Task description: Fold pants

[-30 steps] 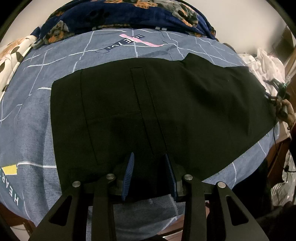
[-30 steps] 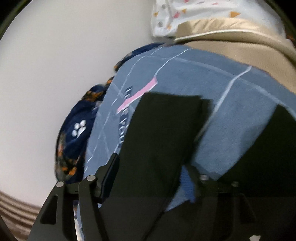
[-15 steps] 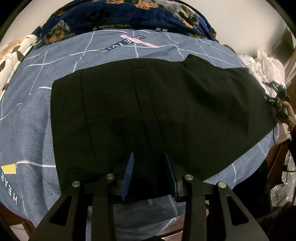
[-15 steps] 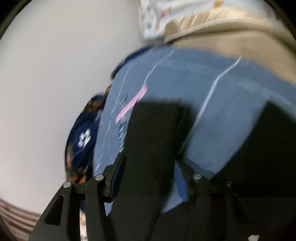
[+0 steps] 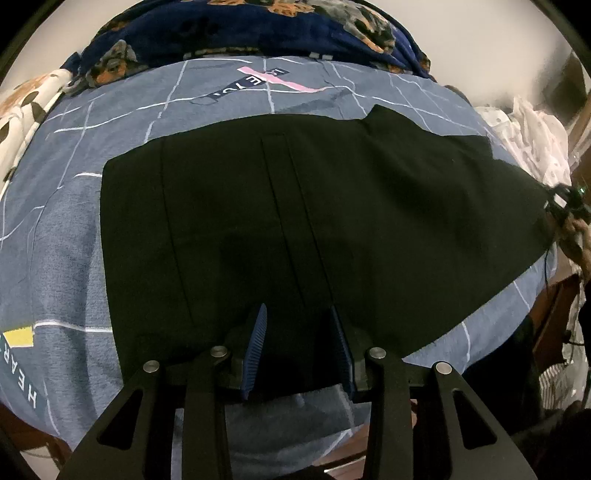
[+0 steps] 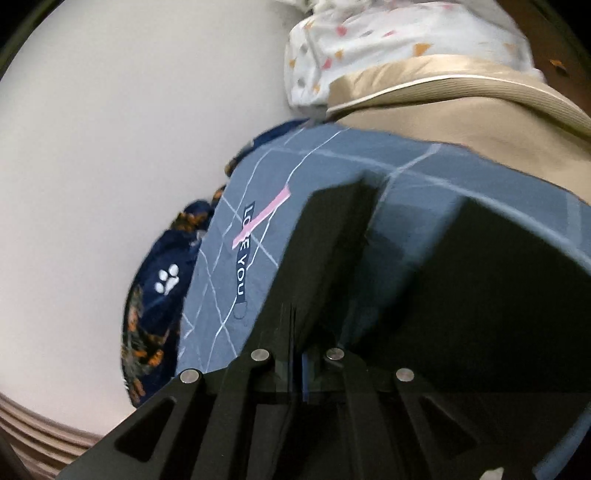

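Black pants lie flat on a blue-grey bedsheet. In the left wrist view my left gripper is open, its blue-padded fingers resting over the near edge of the pants. In the right wrist view my right gripper is shut on a black pants leg, which rises from the jaws above the sheet. More black cloth fills the right of that view.
A navy dog-print blanket is heaped at the far side by the pale wall. White clothes and a wooden stand sit at the right. A beige cushion and a white patterned pillow lie beyond the sheet.
My right gripper has closed from wide open onto the pants leg. The left gripper has stayed still and open.
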The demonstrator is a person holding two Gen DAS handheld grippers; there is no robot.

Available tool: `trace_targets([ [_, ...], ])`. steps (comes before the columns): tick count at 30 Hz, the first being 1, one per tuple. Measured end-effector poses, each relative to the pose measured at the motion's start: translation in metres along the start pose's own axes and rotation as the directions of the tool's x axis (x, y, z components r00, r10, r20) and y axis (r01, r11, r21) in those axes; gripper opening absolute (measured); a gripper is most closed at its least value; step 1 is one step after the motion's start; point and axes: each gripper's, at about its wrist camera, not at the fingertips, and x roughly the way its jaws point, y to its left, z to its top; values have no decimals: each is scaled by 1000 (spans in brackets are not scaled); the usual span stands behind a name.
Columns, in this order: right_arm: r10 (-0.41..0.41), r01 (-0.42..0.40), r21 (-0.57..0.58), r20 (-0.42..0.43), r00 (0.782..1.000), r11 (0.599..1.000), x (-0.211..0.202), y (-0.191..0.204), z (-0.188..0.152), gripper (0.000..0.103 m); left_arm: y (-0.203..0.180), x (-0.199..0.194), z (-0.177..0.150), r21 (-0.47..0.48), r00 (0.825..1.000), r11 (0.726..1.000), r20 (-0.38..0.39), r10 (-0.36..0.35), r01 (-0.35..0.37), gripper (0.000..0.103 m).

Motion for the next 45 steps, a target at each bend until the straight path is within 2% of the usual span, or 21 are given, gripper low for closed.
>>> trace_targets([
  [5,-20,19,47,22,1000,999,-40,-38,-14,4,1,0,-1,0,1000,1000,1,-16,16,40],
  [8,-34,32,99,15,999,995,-44,-63,-20,4,0,0,-1,11,1000,1000,1,-20,20,42],
  [10,-16,14,127,20,1000,992,-46,-75,-23,2,-3,0,-2,27,1000,999,-1,-19,19,45],
  [23,10,-17,125,54,998,992,-69,-78,-26,2,-4,0,-2,53,1000,998,-7,-22,22,48],
  [27,2,-10,148,53,999,989,-66,-87,-28,2,-4,-1,-2,58,999,998,-16,-32,33,51],
  [35,59,-69,213,51,997,975,-66,-103,-28,1,-7,-1,-5,93,999,995,-17,-44,45,56],
  [41,72,-81,214,50,996,973,-68,-105,-27,1,-7,-1,-6,99,999,994,-13,-50,51,62],
  [45,18,-25,154,46,999,988,-71,-96,-25,3,-10,0,-7,112,998,992,-8,-56,56,70],
])
